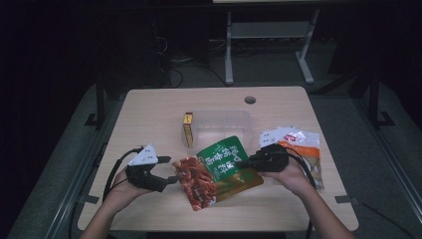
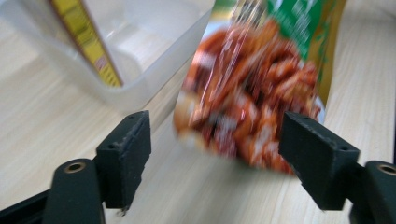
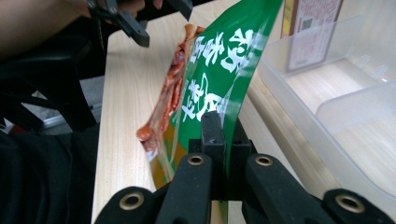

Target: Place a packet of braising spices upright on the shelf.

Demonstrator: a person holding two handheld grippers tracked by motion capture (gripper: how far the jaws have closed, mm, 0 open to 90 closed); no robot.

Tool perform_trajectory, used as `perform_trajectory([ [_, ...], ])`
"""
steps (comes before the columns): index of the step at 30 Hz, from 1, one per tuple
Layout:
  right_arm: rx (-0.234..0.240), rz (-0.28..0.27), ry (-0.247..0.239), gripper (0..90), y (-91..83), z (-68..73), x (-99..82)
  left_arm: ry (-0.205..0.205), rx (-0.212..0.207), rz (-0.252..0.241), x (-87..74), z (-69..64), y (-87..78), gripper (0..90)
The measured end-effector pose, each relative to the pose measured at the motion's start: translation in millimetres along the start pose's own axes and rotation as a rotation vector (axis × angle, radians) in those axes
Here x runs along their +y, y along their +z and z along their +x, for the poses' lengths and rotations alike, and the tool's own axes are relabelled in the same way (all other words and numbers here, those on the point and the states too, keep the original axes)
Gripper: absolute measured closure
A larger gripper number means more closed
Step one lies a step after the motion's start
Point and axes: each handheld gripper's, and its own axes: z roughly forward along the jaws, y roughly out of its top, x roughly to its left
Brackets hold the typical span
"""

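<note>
A snack packet (image 1: 216, 172), green at the top with red food showing through its clear lower half, is held just above the table in front of a clear plastic container (image 1: 221, 124). My right gripper (image 1: 246, 163) is shut on the packet's right edge; in the right gripper view the jaws (image 3: 219, 135) pinch the green film (image 3: 219, 70), which stands on edge. My left gripper (image 1: 169, 170) is open at the packet's left end. In the left gripper view the blurred red part of the packet (image 2: 252, 93) hangs ahead of the wide-apart jaws (image 2: 215, 158), not touching them.
A yellow box (image 1: 188, 129) stands in the left end of the container (image 2: 116, 60). Another snack packet (image 1: 301, 147), white and orange, lies at the right behind the right hand. The table (image 1: 149, 109) has a cable hole (image 1: 250, 100) at the back.
</note>
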Motion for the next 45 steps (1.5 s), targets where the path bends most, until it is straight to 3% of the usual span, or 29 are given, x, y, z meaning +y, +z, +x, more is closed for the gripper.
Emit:
perform_trajectory([
  [7,-0.012,-0.039,-0.009,90.0,-14.3,-1.7,2.1,-0.048,0.012,0.025,-16.4,9.4,12.0,24.1],
  [16,-0.002,-0.113,-0.002,90.0,-34.5,1.2,9.8,-0.043,0.021,0.037,-20.4,13.6,13.1,24.0],
  [28,-0.026,-0.155,-0.033,90.0,-52.6,6.8,17.5,-0.051,0.015,0.053,-23.7,16.7,14.5,23.5],
  [41,-0.107,-0.192,-0.007,90.0,-70.2,6.2,32.5,-0.039,0.019,0.055,-23.4,16.7,15.6,20.3],
  [45,-0.136,-0.18,0.011,90.0,-72.1,2.2,41.1,-0.03,0.012,0.068,-24.0,16.3,16.9,18.7],
])
